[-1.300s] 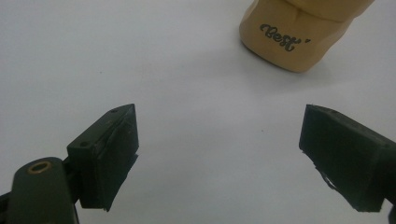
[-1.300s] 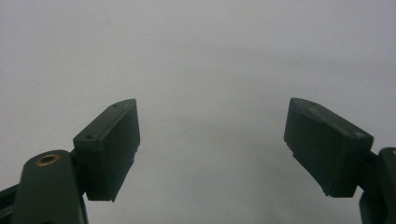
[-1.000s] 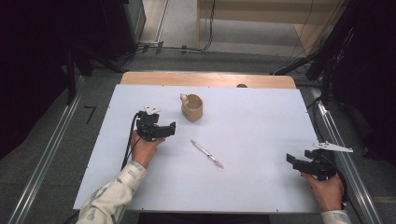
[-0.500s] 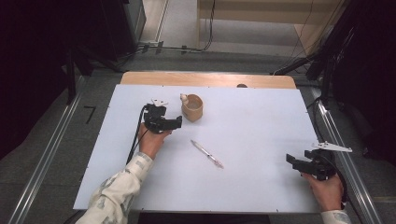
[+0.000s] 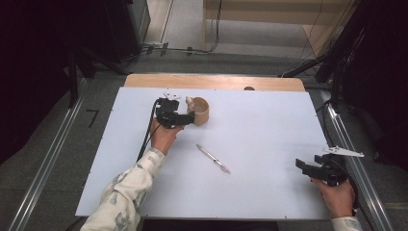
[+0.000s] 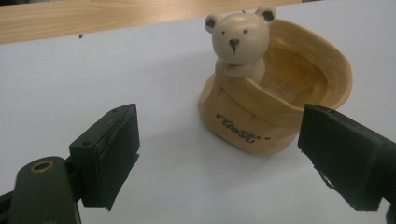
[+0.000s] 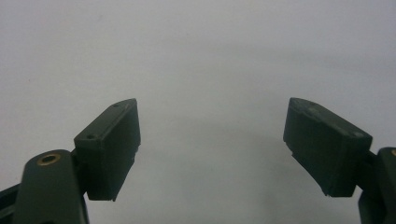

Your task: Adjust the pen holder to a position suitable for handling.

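Note:
A tan wooden cup with a small bear figure on its rim (image 5: 200,110) (image 6: 271,100) stands at the back middle of the white table (image 5: 260,125). My left gripper (image 5: 188,117) (image 6: 219,158) is open right beside the cup, its jaws spread wide just short of the cup's near side. A pen (image 5: 212,158) lies slantwise on the table's middle. My right gripper (image 5: 301,166) (image 7: 212,149) hovers open near the front right edge, with bare table between its jaws.
A wooden strip (image 5: 211,82) (image 6: 116,16) runs along the table's far edge. Metal rails (image 5: 45,163) flank the table on both sides. A sleeved forearm (image 5: 125,192) crosses the front left.
My left gripper has moved away from me and to the right, up to the bear cup. The right gripper has stayed put.

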The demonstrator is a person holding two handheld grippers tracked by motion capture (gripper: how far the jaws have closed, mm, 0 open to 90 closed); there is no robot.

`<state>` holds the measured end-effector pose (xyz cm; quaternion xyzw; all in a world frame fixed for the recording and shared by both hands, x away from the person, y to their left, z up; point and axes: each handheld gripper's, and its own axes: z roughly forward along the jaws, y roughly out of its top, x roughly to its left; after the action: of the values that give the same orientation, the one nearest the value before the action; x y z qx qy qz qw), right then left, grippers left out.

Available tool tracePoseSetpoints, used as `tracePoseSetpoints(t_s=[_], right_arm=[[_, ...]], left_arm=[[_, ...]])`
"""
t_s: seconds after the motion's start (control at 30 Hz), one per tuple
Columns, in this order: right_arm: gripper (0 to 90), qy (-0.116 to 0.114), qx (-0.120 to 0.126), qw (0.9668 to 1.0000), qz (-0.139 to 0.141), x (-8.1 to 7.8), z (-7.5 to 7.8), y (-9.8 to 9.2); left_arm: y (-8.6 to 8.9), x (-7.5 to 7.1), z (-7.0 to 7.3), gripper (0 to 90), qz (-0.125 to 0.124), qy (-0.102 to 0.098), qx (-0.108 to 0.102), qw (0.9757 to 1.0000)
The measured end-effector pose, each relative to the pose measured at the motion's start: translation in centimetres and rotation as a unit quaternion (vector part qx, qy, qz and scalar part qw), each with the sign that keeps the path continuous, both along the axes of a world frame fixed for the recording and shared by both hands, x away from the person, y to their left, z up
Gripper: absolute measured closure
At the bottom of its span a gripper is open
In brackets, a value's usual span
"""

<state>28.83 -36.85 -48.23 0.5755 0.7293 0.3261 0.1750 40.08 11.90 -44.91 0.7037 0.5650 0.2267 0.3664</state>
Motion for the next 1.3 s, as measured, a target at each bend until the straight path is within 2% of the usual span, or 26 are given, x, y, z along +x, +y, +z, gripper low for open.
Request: tracePoseSetpoints(t_s=[0.27, 0.47, 0.63, 0.87, 1.0, 1.03, 1.07, 1.3], right_arm=[[17.7, 0.001, -0.001, 1.0000, 0.002, 0.1, 0.0, 0.0], [17.9, 0.001, -0.002, 1.0000, 0.001, 0.1, -0.1, 0.0], [17.9, 0.003, -0.006, 1.0000, 0.001, 0.1, -0.2, -0.1], [18.5, 0.005, -0.005, 1.0000, 0.001, 0.1, -0.3, -0.1], [18.7, 0.003, -0.005, 1.0000, 0.001, 0.1, -0.3, -0.1], [18.7, 0.003, -0.005, 1.0000, 0.001, 0.1, -0.3, -0.1], [18.7, 0.003, -0.005, 1.0000, 0.001, 0.2, -0.3, -0.2], [18.7, 0.005, -0.005, 1.0000, 0.001, 0.2, -0.3, -0.1]], left_arm=[[-0.8, 1.3, 0.7, 15.4, 0.007, -0.005, 0.000, 1.0000], [-1.2, 2.8, 0.5, 17.7, 0.020, 0.001, 0.016, 0.9997], [-1.7, 3.7, 0.2, 20.1, 0.021, 0.009, 0.024, 0.9995], [-2.7, 4.6, -0.4, 27.6, 0.022, 0.018, 0.040, 0.9988], [-2.9, 4.8, -0.8, 36.8, 0.026, 0.016, 0.040, 0.9987], [-2.9, 4.8, -0.9, 36.8, 0.024, 0.018, 0.040, 0.9988], [-3.0, 4.8, -0.9, 41.3, 0.023, 0.018, 0.042, 0.9987], [-3.2, 4.8, -1.1, 51.9, 0.023, 0.021, 0.050, 0.9983]])
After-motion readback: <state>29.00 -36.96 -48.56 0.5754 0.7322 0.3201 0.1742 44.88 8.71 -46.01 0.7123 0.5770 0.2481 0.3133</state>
